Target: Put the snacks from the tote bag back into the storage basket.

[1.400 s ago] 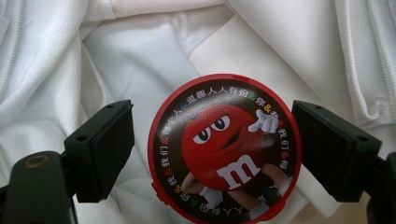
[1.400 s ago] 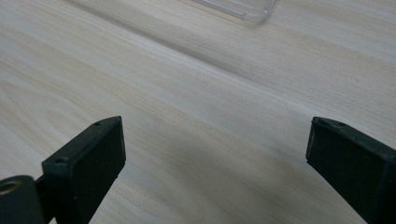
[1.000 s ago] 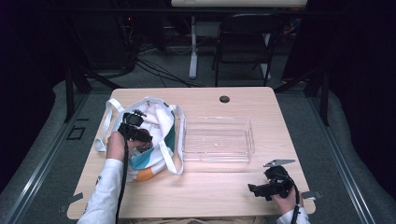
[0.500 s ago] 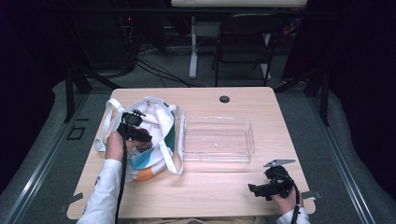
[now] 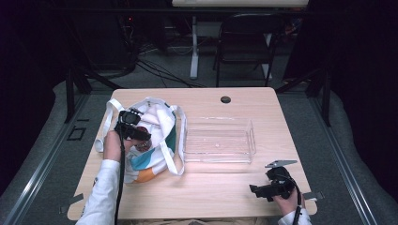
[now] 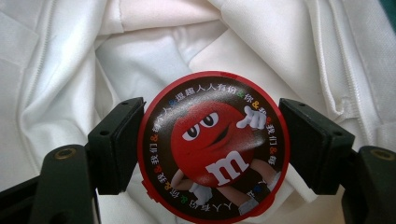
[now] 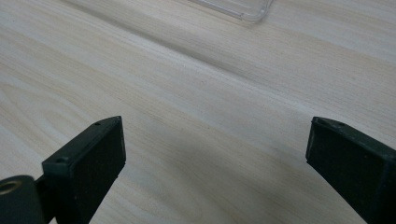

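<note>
With the left gripper (image 6: 212, 149) pinching the round red candy tin (image 6: 213, 145) inside the white cloth tote bag (image 5: 155, 140), the tin should lift straight up, clear of the bag's folds (the right gripper (image 7: 219, 163) idles spread over the wooden table (image 7: 187, 84)).

We see the bag (image 5: 150, 140) on the table's (image 5: 220, 187) left | tray (image 5: 218, 139) just right of the bag | round tin (image 6: 214, 145) in the bag, between our left gripper's (image 5: 133, 130) jaws | right gripper (image 5: 272, 187) near the front right corner

Left tool (image 6: 212, 144) clamped; right tool (image 7: 215, 163) agape.
</note>
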The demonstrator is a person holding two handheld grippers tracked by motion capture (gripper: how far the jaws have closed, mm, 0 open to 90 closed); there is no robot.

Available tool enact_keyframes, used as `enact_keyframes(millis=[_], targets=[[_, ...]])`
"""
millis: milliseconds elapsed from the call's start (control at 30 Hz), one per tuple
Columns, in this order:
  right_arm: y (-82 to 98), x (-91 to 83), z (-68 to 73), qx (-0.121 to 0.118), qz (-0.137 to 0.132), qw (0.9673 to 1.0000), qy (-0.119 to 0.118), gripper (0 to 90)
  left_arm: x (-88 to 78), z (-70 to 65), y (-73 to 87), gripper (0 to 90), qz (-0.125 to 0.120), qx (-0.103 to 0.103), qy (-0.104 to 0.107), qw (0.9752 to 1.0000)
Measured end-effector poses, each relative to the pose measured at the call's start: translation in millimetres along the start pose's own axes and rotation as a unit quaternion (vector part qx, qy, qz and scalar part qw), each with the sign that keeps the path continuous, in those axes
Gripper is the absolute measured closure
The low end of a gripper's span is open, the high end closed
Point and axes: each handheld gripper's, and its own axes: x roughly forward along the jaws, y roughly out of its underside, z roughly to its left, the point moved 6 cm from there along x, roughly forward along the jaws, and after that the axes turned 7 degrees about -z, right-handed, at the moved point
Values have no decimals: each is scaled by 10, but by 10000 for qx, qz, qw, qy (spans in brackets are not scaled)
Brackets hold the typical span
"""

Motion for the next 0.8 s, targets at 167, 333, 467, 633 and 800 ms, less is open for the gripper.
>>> enact_keyframes(millis=[167,333,467,633,800], targets=[[0,4,3,8,-4,10000,5,46,-58,11,-21,262,-74,-12,-1,10000],[-1,4,4,9,-8,10000,12,46,-118,13,-51,262,-156,-32,9,9999],[-2,4,5,9,-12,10000,8,46,-172,2,-89,263,-195,-17,10,9998],[-3,3,-1,7,-23,10000,11,46,-224,7,-124,263,-254,-1,-26,9997],[-2,1,-7,9,-13,10000,-2,46,-302,9,-172,263,-303,23,-60,9995]])
